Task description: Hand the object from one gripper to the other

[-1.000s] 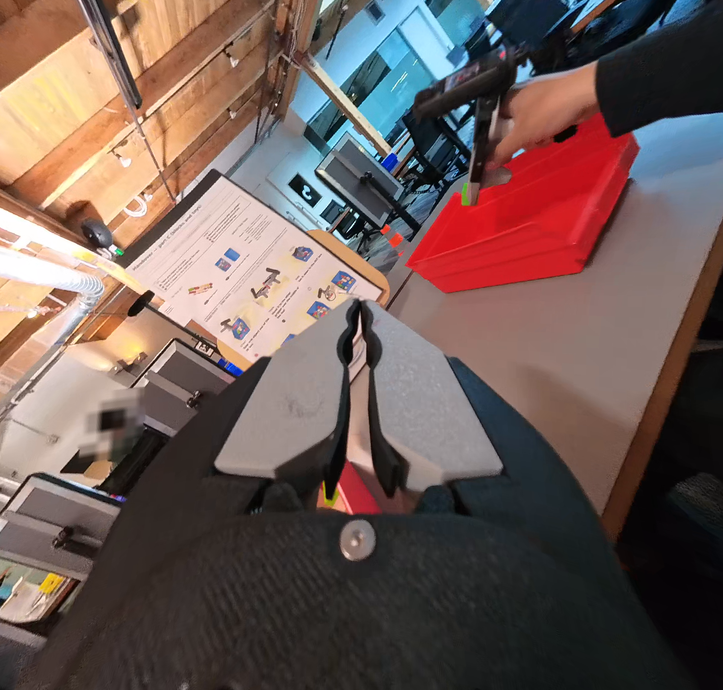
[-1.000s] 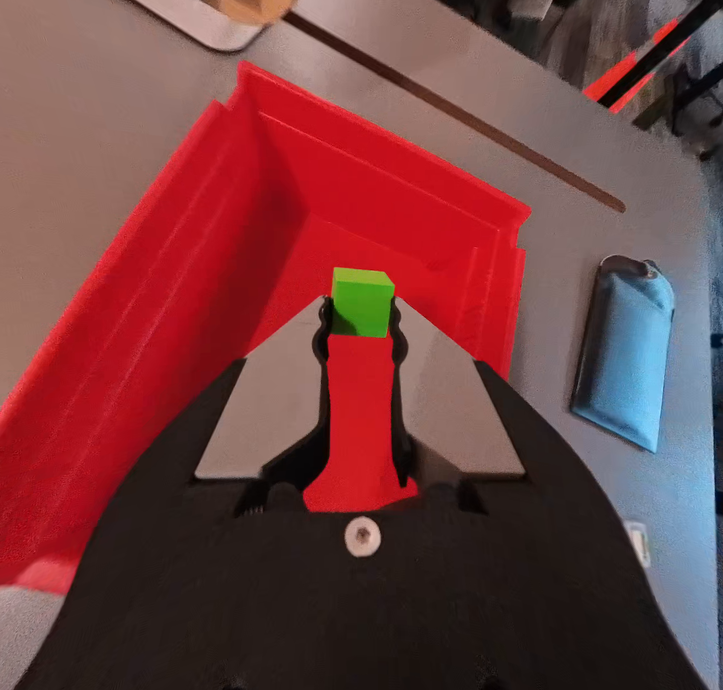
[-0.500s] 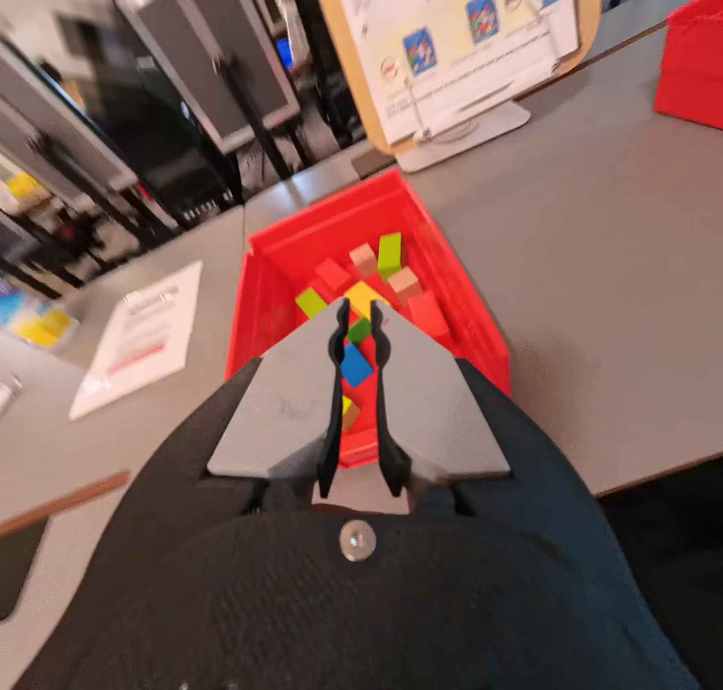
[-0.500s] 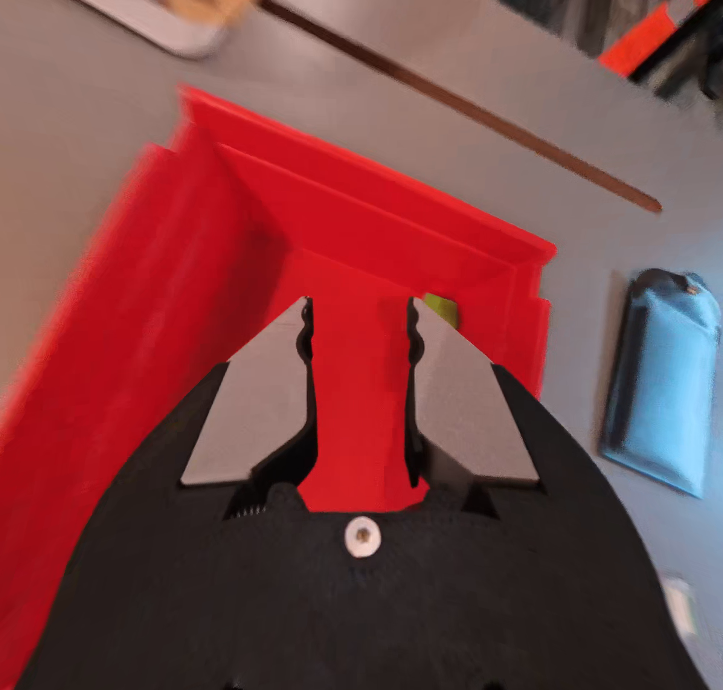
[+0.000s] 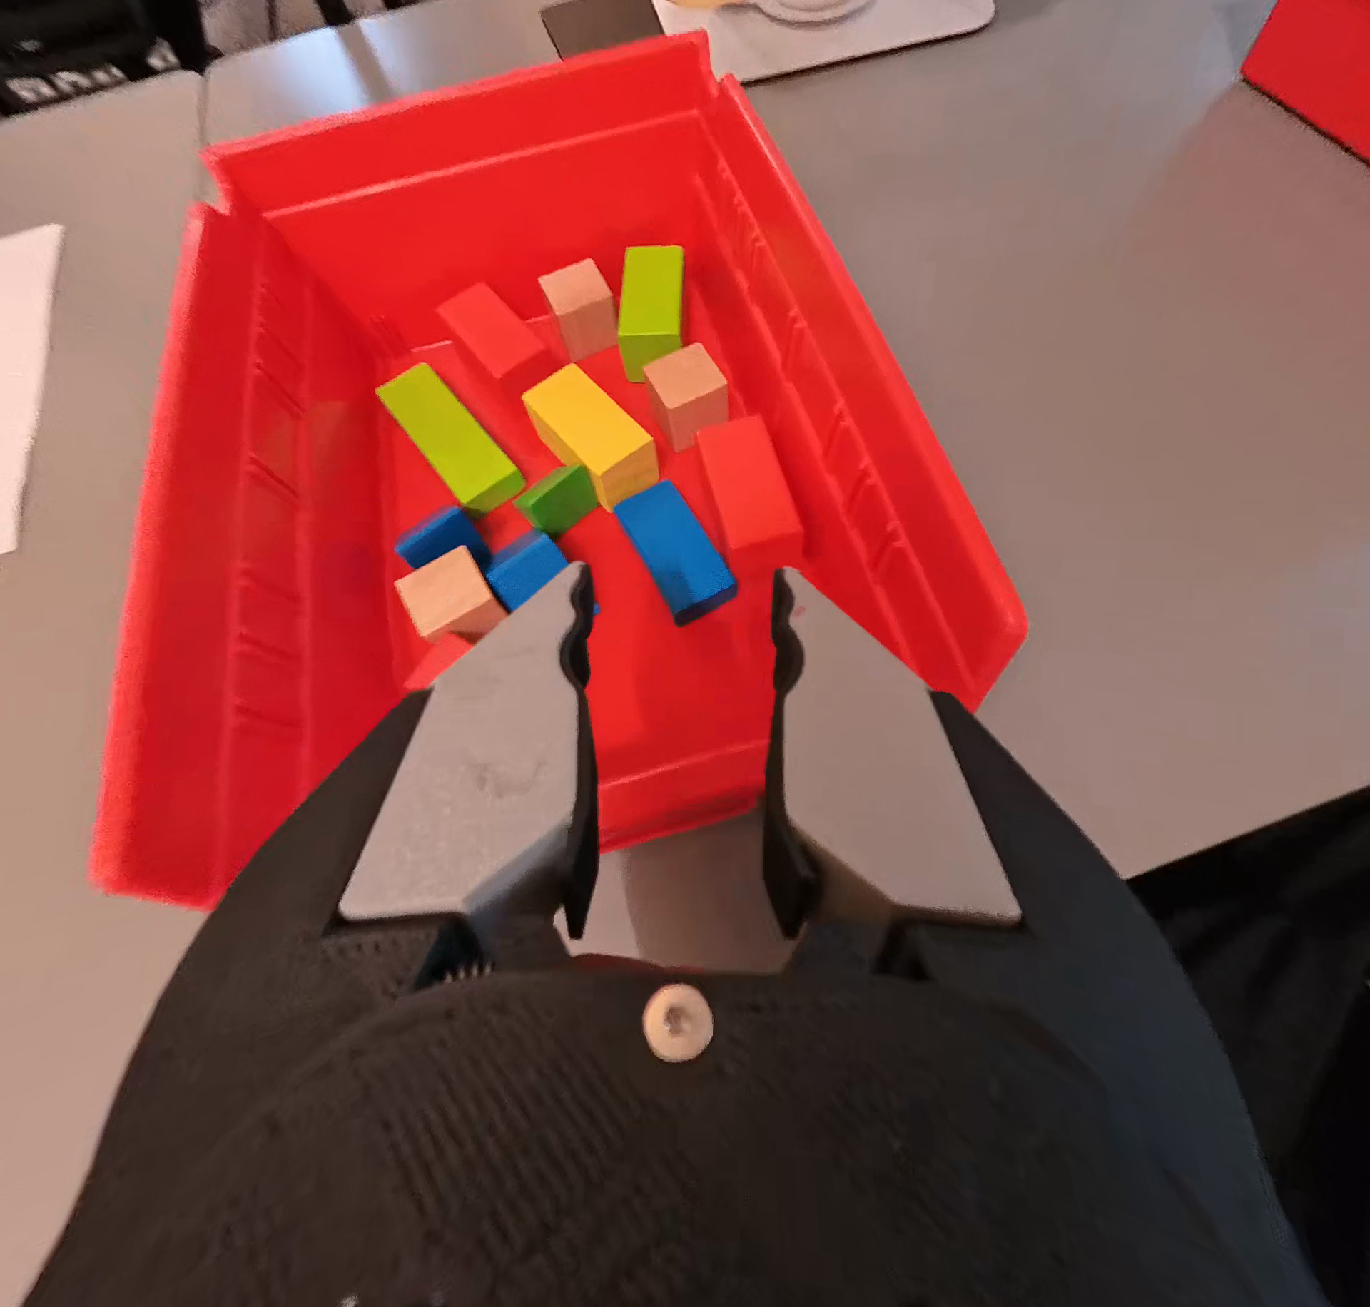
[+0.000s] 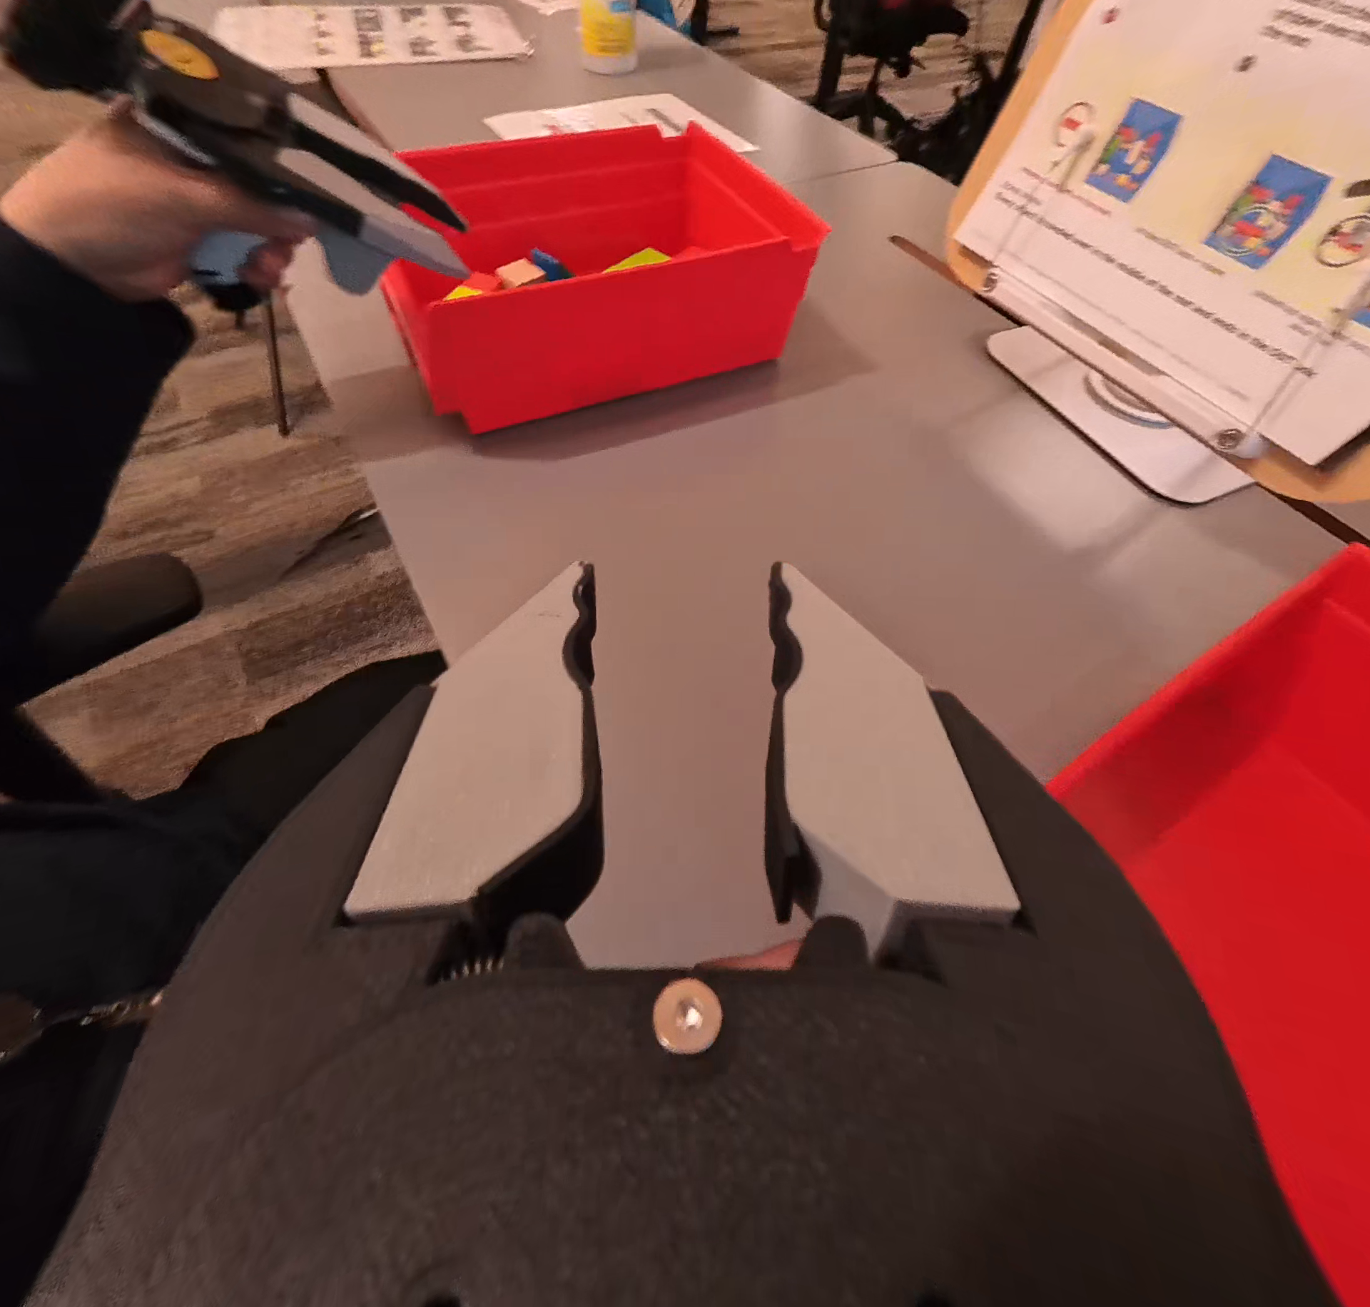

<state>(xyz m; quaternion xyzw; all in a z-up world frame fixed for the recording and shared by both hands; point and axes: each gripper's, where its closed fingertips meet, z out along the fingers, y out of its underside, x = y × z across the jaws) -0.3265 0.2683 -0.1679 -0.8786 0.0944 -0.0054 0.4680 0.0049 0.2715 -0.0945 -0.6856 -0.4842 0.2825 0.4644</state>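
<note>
Both tongs released: left tongs point(image 5: 674, 578) over red bin point(image 5: 245, 530) of blocks point(image 5: 589, 430), right tongs point(image 6: 680, 575) above bare table point(image 6: 852, 530).

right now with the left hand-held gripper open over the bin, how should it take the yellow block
Probably from above, across its two long sides near the middle. The yellow block lies flat on the floor of the red bin, angled; a dark green block crowds its near end. The left hand-held gripper likely needs a twist to line up.

Bright even light, slight blur, wide-angle distortion.
</note>
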